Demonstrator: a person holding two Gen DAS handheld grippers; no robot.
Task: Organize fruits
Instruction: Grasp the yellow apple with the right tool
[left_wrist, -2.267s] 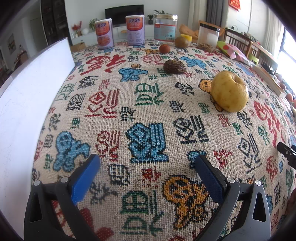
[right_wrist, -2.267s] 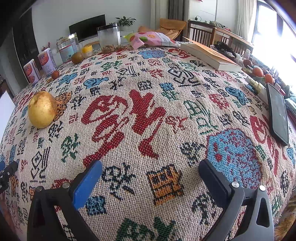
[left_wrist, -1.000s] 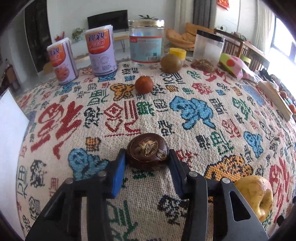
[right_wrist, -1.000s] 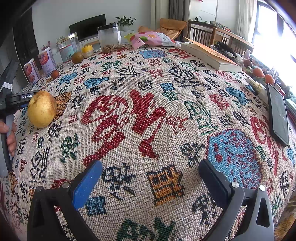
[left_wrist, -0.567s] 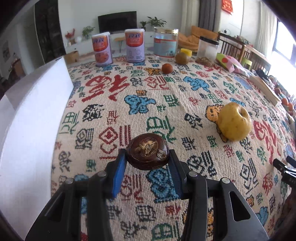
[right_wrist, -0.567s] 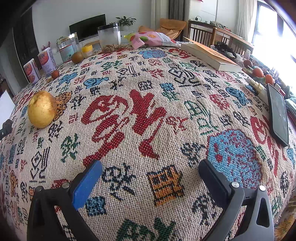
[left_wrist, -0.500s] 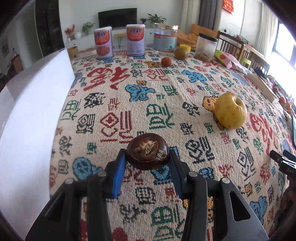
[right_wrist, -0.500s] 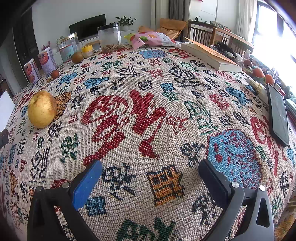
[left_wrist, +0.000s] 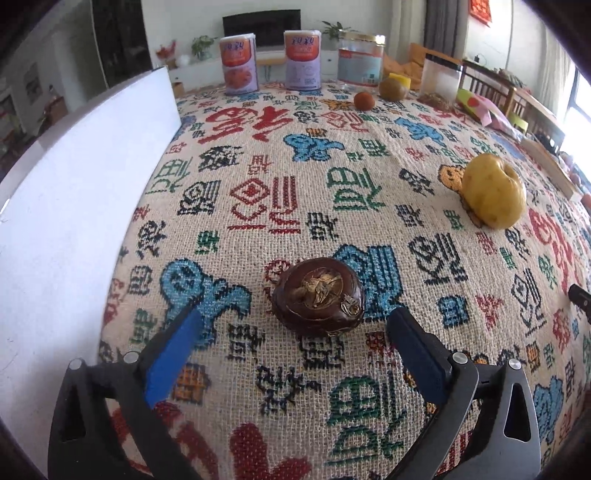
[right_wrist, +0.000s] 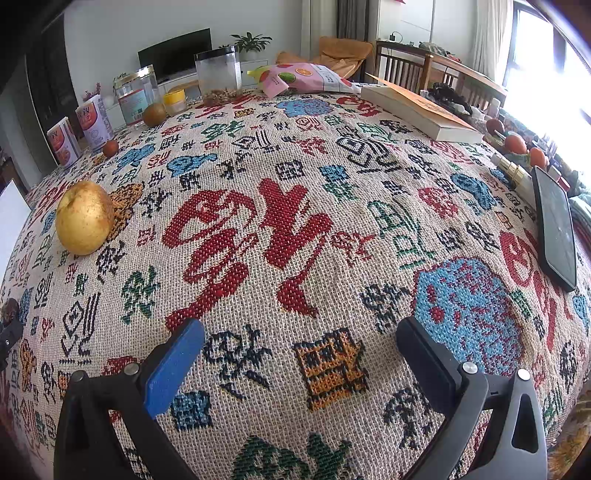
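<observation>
The left gripper (left_wrist: 291, 325) is spreading its jaws wide, and the dark brown fruit (left_wrist: 318, 296) is sitting free on the patterned tablecloth (left_wrist: 258, 192) between the blue pads, touching neither; it is lying in the lower middle of the left wrist view, papery crown facing up, on its flatter side so it seems unlikely to roll. This looks like a set-down: the fruit is being released near the white board (left_wrist: 74, 206) filling the left of that frame, perhaps as a gathering spot, though that is only a guess. The yellow pear (left_wrist: 494, 189) is resting well apart at the right middle, and a small orange-red fruit (left_wrist: 364, 100) and a brown-green round fruit (left_wrist: 392, 88) are waiting near the two cans (left_wrist: 271, 61) at the top, so most of the sorting seems undone. The right gripper (right_wrist: 299, 343) is hanging released above bare cloth, grasping nothing, seemingly idle while the left works.
</observation>
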